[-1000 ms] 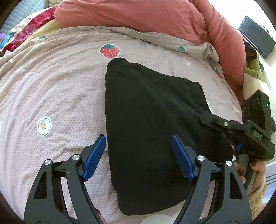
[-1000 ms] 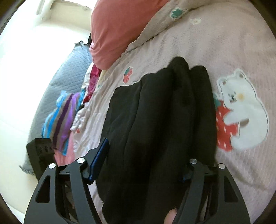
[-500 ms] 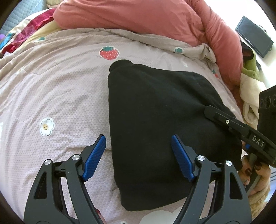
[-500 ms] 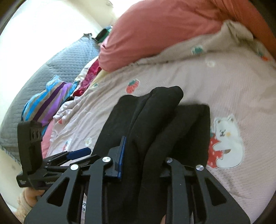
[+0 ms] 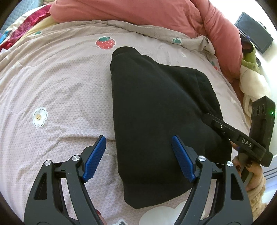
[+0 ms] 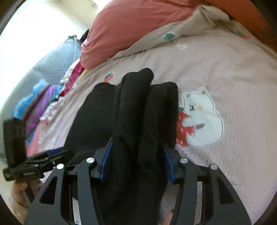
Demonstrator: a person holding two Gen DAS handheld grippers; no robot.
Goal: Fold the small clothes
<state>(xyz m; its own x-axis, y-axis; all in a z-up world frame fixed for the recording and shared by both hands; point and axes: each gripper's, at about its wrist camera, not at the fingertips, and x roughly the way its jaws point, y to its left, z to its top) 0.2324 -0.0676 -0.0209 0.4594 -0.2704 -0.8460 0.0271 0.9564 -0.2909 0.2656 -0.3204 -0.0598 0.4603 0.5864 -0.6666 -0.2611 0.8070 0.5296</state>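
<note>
- Since half a second ago, the right gripper point(image 6: 136, 155) has let its jaws out again after a tight pinch; thick folds of the black garment point(image 5: 155, 112) still fill the gap between its blue pads point(image 6: 106, 161), which touch the cloth on both sides.
- Meanwhile the left gripper point(image 5: 138, 155) has barely shifted: its jaws stand wide, one blue pad over the bedspread point(image 5: 60, 86), the other over the garment's near edge, gripping nothing.
- In the left wrist view the right gripper's arm reaches in from the right onto the garment's edge, and white letters on it read "DAS" point(image 5: 246, 142); a hand with dark nails point(image 5: 245, 166) holds it.
- One black garment lies folded on the bedspread, its narrow end pointing away toward the pillows.
- Printed on the bedspread are one white flower point(image 5: 40, 116), one strawberry point(image 5: 105, 42) beyond the garment, and, in the right wrist view, one white bear hugging a strawberry point(image 6: 200, 117) just beside the garment, partly covered by it.
- Farther off lies a pink-red duvet point(image 5: 138, 12), with a pile of striped and red clothes point(image 6: 39, 102) to one side.
- At the far right, a black box point(image 5: 254, 32) sits by the wall.
</note>
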